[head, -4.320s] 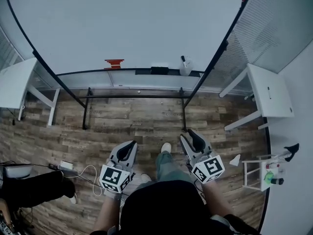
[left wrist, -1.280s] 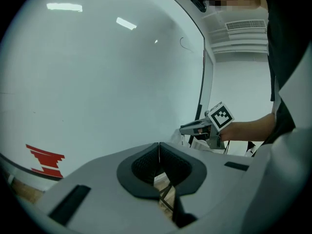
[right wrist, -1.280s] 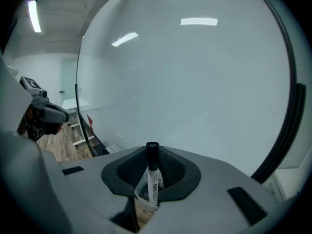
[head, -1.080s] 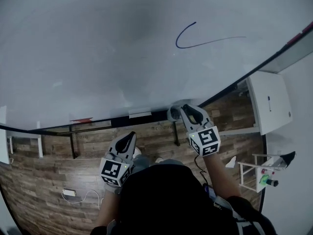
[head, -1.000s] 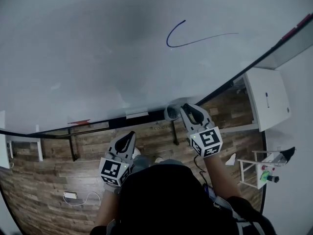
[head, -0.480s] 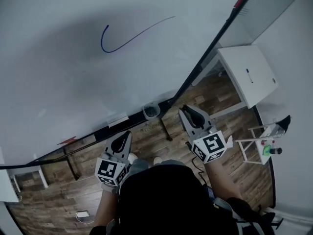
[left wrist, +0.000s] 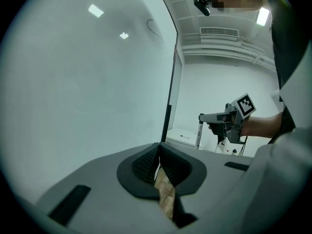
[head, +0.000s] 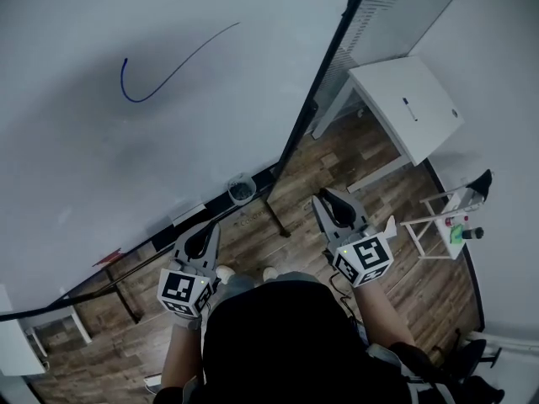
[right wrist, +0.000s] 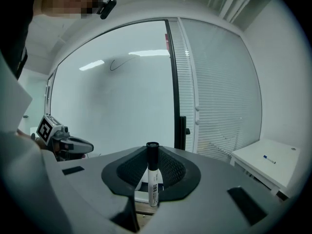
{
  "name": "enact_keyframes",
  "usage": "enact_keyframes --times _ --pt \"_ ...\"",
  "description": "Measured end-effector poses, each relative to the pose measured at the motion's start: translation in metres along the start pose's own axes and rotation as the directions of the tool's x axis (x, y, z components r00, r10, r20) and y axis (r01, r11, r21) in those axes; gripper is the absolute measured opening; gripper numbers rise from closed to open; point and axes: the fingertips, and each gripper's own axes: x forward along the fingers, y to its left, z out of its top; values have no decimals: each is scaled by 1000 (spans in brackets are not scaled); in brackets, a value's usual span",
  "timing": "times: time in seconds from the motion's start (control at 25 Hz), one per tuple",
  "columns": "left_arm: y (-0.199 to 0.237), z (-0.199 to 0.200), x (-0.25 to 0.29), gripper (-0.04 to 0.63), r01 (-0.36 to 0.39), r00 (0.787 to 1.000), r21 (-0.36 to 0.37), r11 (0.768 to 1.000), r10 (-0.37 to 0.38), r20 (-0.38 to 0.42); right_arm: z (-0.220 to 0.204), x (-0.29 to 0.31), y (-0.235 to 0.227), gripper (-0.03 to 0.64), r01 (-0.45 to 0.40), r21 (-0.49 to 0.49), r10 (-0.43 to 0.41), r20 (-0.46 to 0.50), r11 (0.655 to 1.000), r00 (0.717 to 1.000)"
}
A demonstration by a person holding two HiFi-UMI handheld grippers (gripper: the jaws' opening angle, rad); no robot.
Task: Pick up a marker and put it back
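A white marker with a black cap (right wrist: 152, 177) stands upright between the pads of my right gripper (right wrist: 152, 172), which is shut on it. In the head view the right gripper (head: 330, 202) hovers over the wood floor, to the right of the whiteboard (head: 126, 150) and apart from the round marker cup (head: 242, 189) on the board's tray. The left gripper view shows the right gripper (left wrist: 226, 121) with the marker (left wrist: 199, 133) hanging below its jaws. My left gripper (left wrist: 158, 152) is shut and empty, held low near the tray (head: 199, 241).
A curved blue line (head: 168, 70) is drawn on the whiteboard. Its black frame post (head: 312, 108) runs down beside the right gripper. A white table (head: 404, 112) stands at the right, and a small white rack (head: 446, 225) with bottles sits near the wall.
The view has swung to the right, so the whiteboard slid left. My right gripper, earlier at the marker cup, now stands away from it over the floor. The left gripper stays low.
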Motion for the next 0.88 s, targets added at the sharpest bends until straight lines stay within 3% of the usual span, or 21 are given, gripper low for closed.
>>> enact_keyframes --times 0.44,0.88 --pt "-1 -1 -4 20 4 1000 12 1000 -4 -10 -7 -2 -2 91 12 13 -12 -4 1000 1000" --pt "9 -10 -31 20 -96 995 -11 995 96 -7 -5 32 14 91 -78 6 79 -2 997 997"
